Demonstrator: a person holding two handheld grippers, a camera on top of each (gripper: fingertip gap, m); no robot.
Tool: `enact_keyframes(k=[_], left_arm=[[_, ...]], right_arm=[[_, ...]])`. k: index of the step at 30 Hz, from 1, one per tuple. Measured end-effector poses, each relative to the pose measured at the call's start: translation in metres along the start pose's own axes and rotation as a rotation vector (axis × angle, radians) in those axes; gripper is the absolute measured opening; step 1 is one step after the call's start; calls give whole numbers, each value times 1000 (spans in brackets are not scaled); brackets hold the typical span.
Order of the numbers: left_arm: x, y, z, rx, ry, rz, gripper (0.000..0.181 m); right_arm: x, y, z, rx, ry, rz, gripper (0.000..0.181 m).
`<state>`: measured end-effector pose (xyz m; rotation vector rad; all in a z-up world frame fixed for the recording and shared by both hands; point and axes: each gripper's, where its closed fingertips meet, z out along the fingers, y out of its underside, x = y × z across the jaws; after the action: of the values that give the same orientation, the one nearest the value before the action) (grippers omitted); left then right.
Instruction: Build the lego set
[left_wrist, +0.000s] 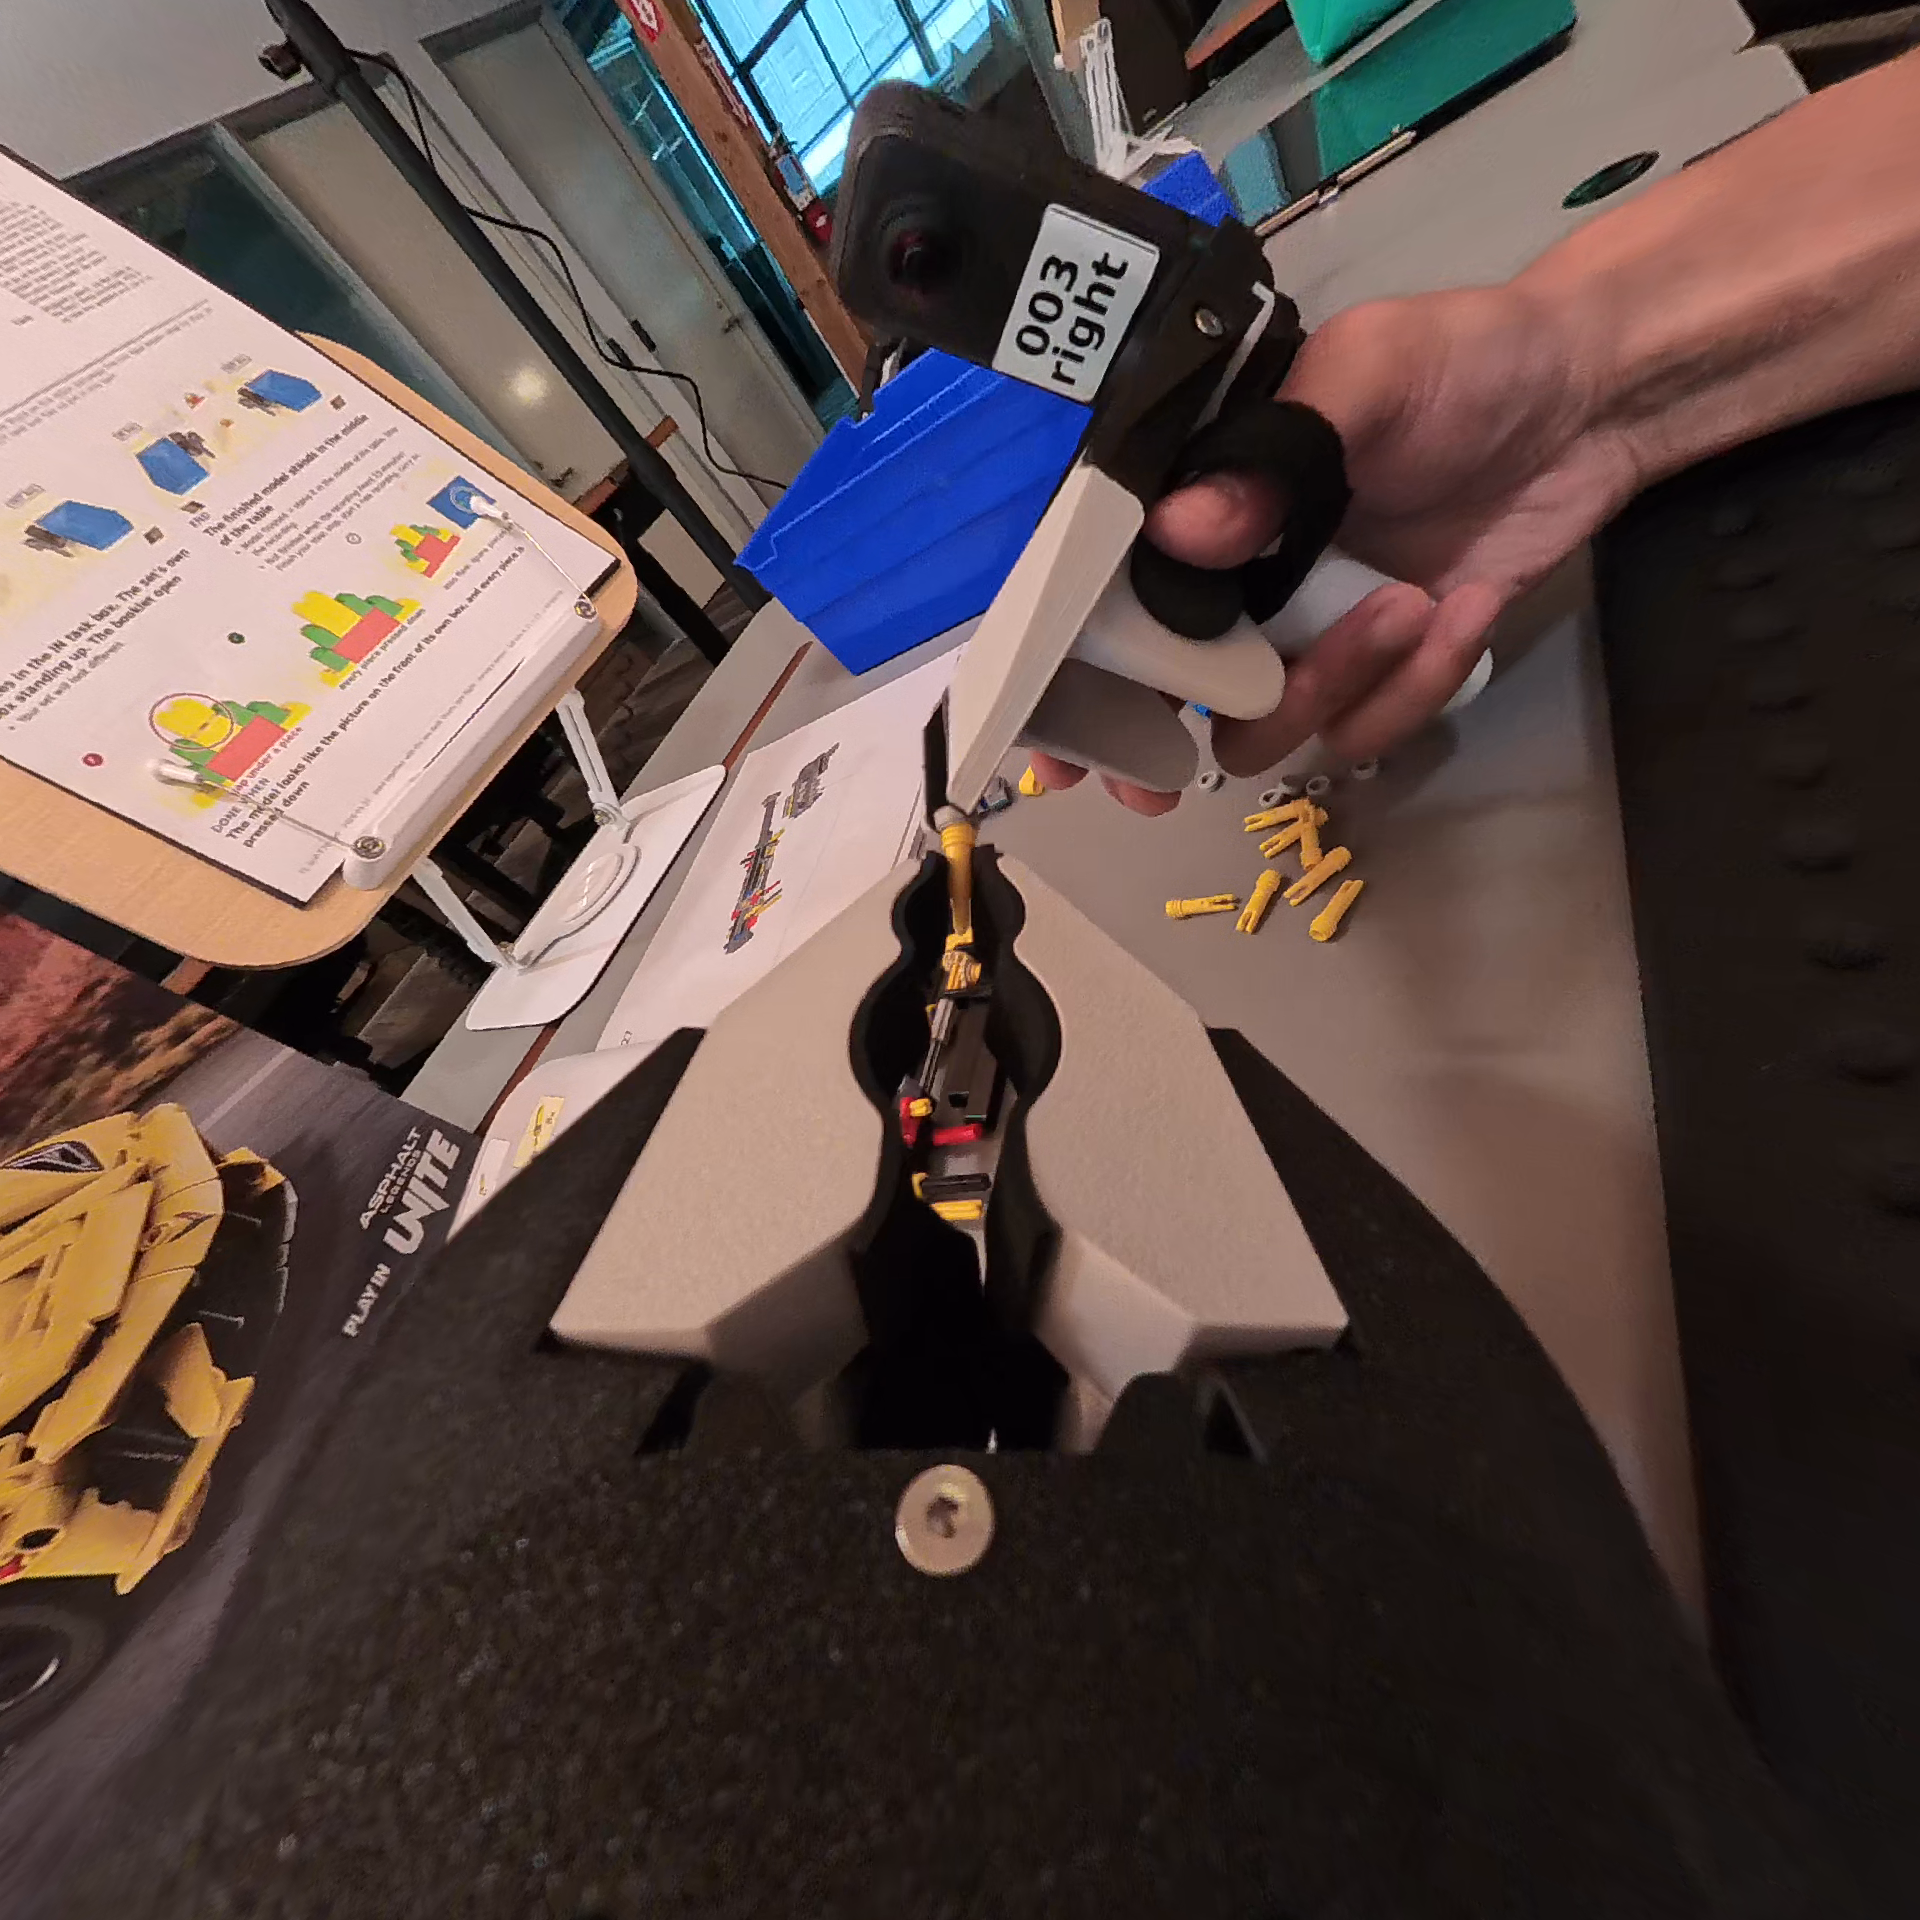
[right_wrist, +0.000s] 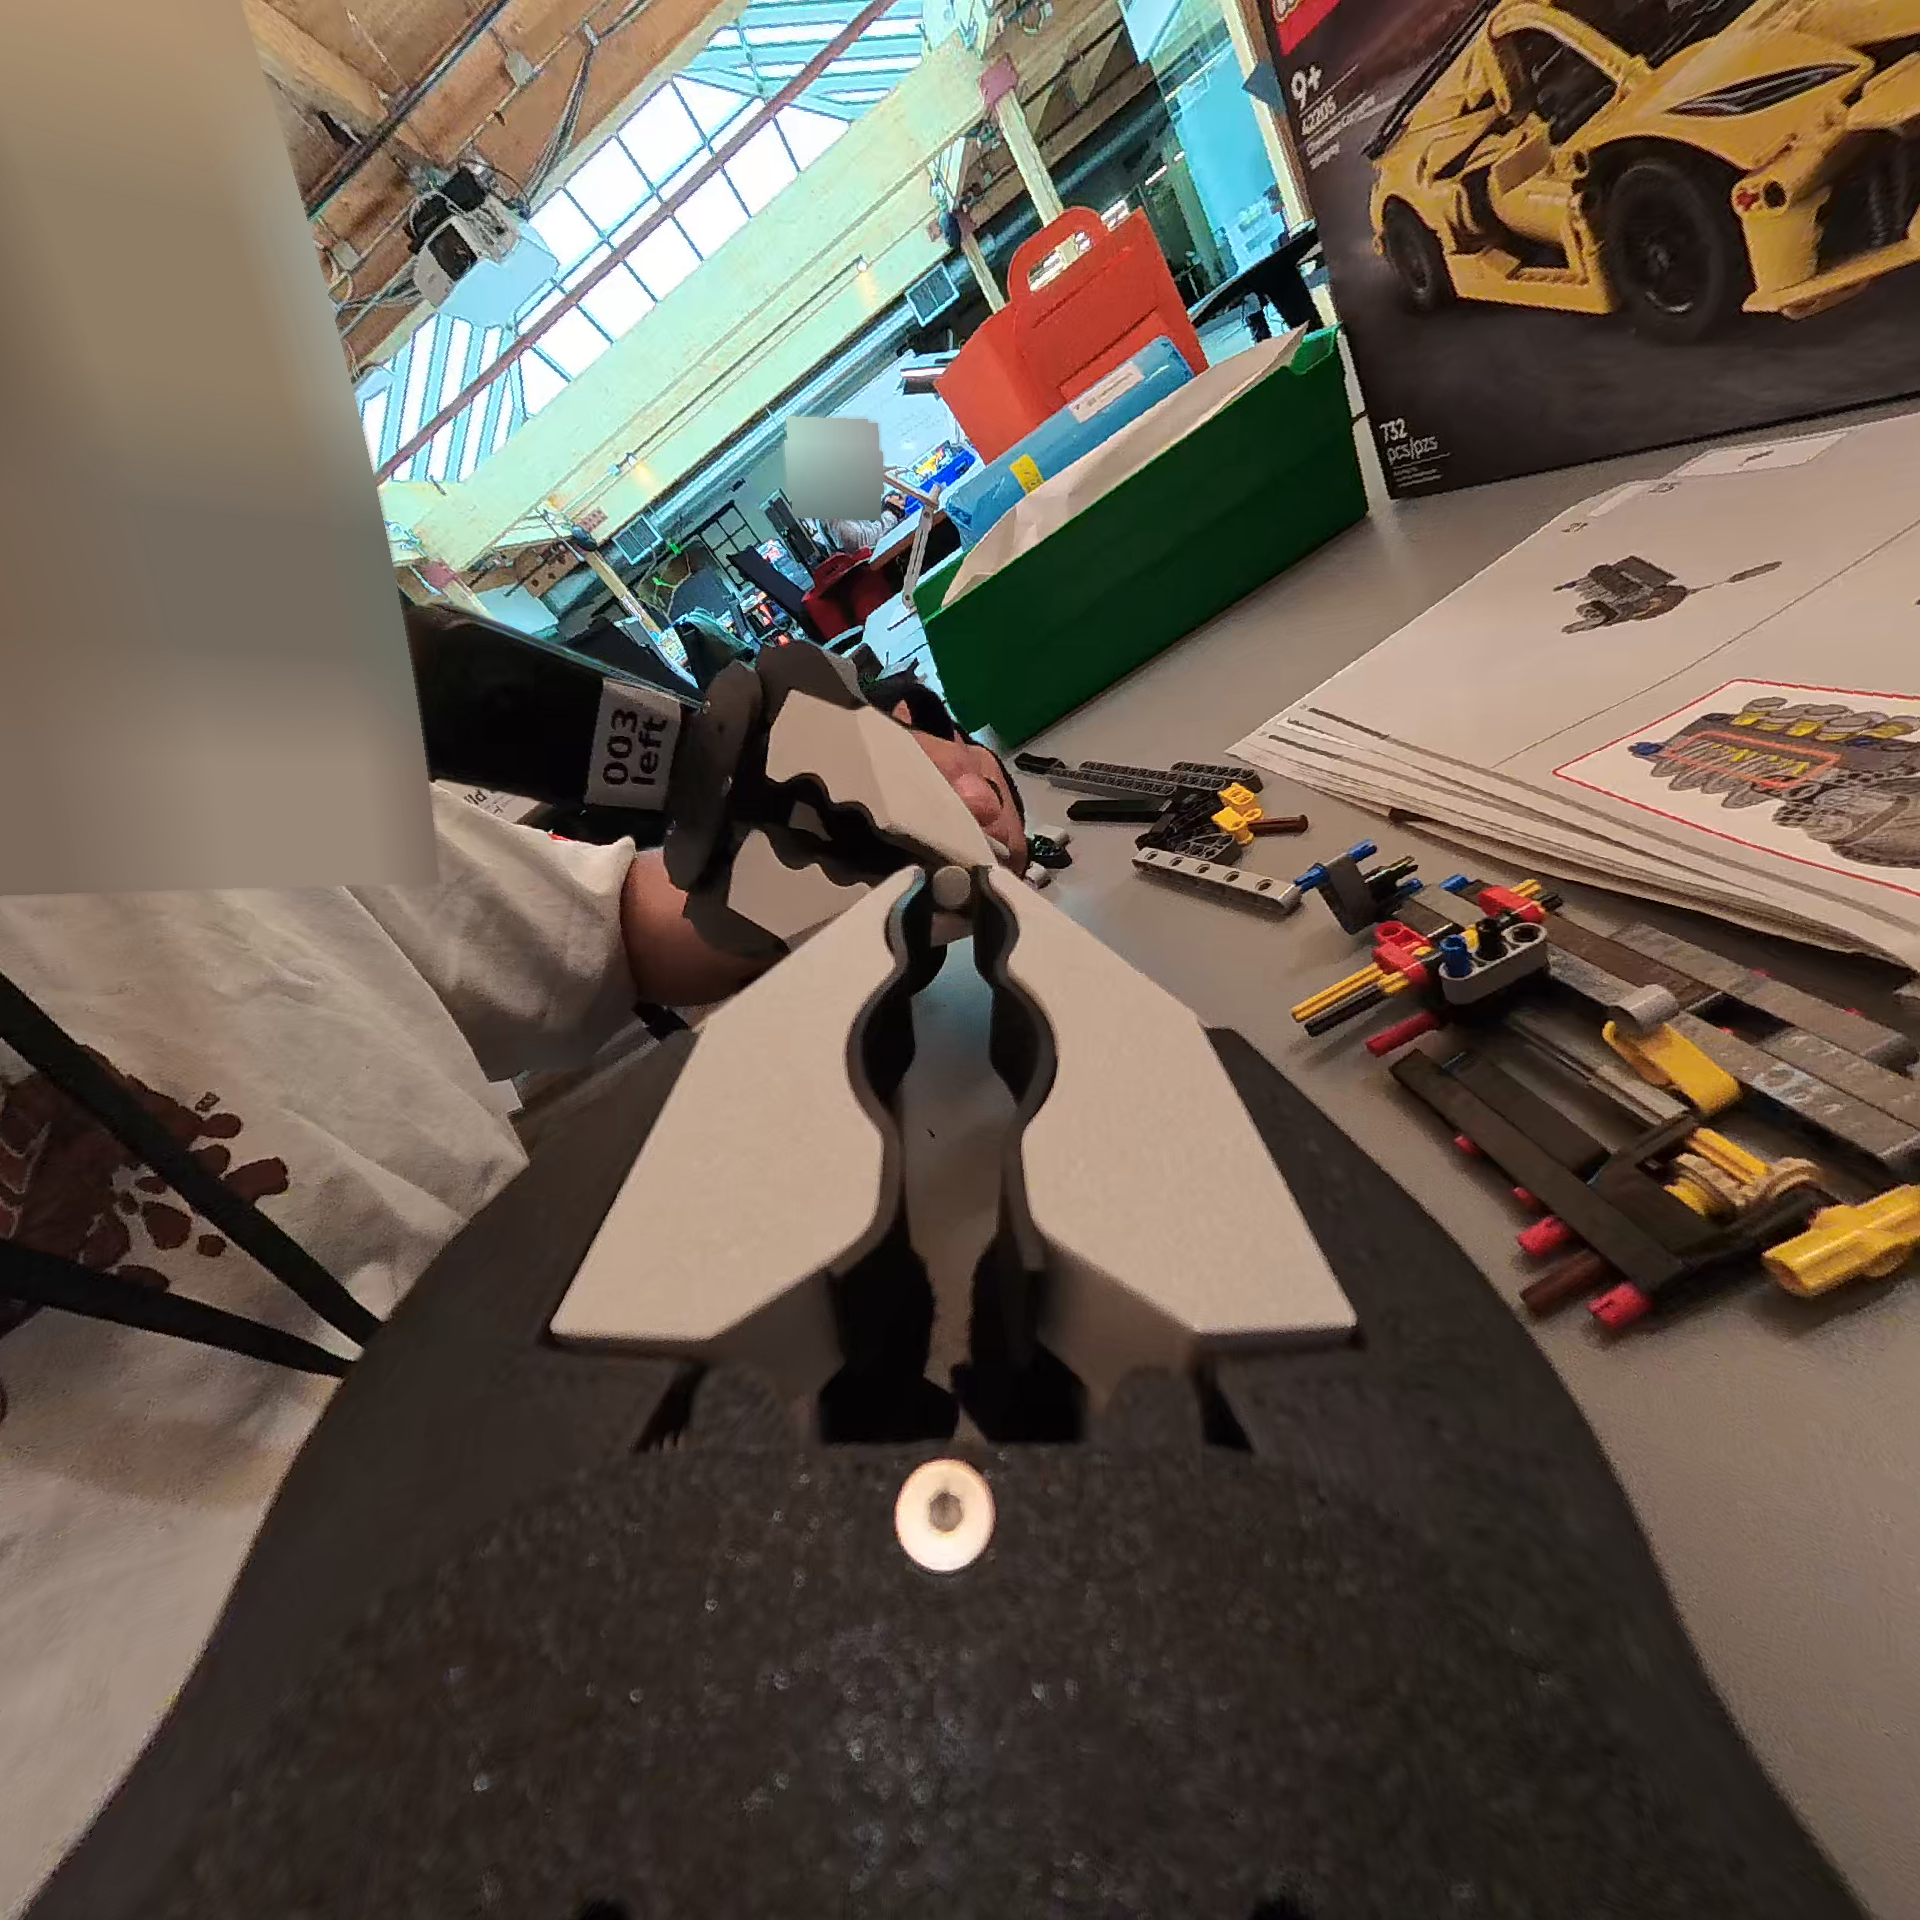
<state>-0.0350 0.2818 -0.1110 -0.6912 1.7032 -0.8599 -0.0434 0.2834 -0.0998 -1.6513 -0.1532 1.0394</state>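
Note:
My left gripper (left_wrist: 961, 883) is shut on a small black, red and yellow lego sub-assembly (left_wrist: 956, 1081), with a yellow axle (left_wrist: 958, 883) sticking out past its fingertips. My right gripper (left_wrist: 958, 805) comes in from the upper right, its tips at the axle's end. In the right wrist view my right gripper (right_wrist: 951, 909) is shut on a small grey round bush (right_wrist: 952, 883), which also shows at the tip of the axle in the left wrist view (left_wrist: 948, 819). The left gripper (right_wrist: 935, 831) faces it tip to tip just beyond.
Several loose yellow pins (left_wrist: 1299, 873) lie on the grey table. A larger part-built lego assembly (right_wrist: 1558, 1091) and loose beams (right_wrist: 1195, 821) lie right of my right gripper. The open booklet (right_wrist: 1610, 727), lego box (right_wrist: 1610, 208), green bin (right_wrist: 1143, 561), blue bin (left_wrist: 914, 509) and a page stand (left_wrist: 260, 571) surround them. Both grippers' tips are close together, under 4 cm apart.

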Motion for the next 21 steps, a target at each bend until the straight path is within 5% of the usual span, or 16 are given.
enact_keyframes(k=[4,11,21], left_arm=[[-3,-2,-1,12,-13,-25,2],[-7,3,5,-17,9,-158,2],[-13,7,2,-62,-129,137,3]], right_arm=[[-3,-3,2,33,-35,23,6],[1,-7,10,21,102,-226,7],[-2,-11,2,41,8,-107,8]])
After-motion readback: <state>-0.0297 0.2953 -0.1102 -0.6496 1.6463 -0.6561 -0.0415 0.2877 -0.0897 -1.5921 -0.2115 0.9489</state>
